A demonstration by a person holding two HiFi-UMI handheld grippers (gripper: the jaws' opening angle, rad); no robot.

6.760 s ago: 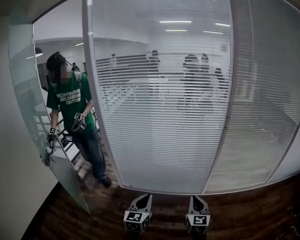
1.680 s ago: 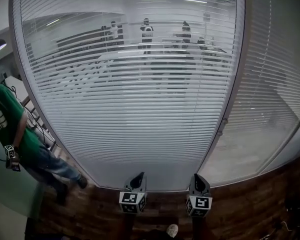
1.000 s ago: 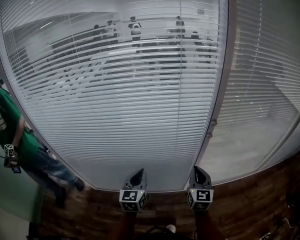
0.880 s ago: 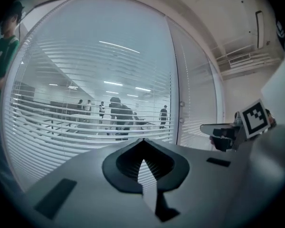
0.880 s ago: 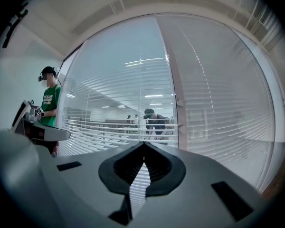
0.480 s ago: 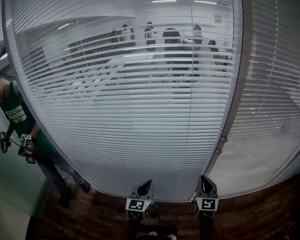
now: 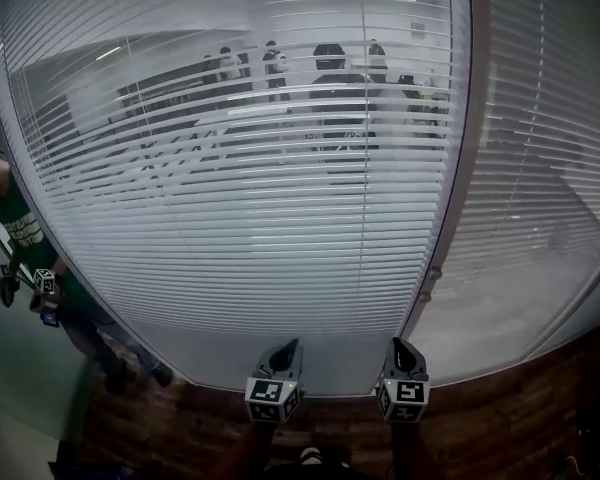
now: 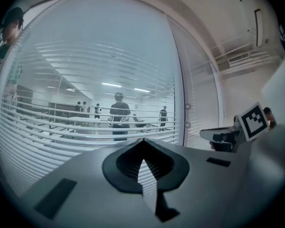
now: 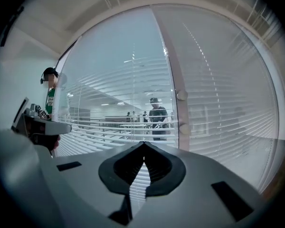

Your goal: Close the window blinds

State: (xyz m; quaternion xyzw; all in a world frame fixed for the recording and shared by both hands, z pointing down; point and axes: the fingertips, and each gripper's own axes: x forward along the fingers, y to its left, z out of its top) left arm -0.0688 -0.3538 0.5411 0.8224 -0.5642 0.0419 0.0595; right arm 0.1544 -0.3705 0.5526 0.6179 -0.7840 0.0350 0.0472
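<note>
White slatted blinds (image 7: 260, 198) hang behind a big glass pane, their slats tilted so the room beyond shows through. They fill the left gripper view (image 8: 85, 122) and the right gripper view (image 9: 114, 122). Two small round knobs (image 7: 428, 283) sit on the grey window post (image 7: 455, 168), also seen ahead of the right gripper (image 9: 181, 112). My left gripper (image 7: 285, 351) and right gripper (image 7: 400, 348) are held low, side by side, short of the glass and pointing at it. Both are shut and hold nothing.
A second pane with blinds (image 7: 540, 168) lies right of the post. A person in a green shirt (image 7: 20, 233) stands at the left by a glass door (image 7: 20, 368), holding grippers. Several people (image 7: 330, 68) stand behind the glass. The floor (image 7: 500, 418) is dark wood.
The view has swung a little, so the post and panes sit further left. The person in green has shifted left. Both grippers stay shut and low in front of the glass.
</note>
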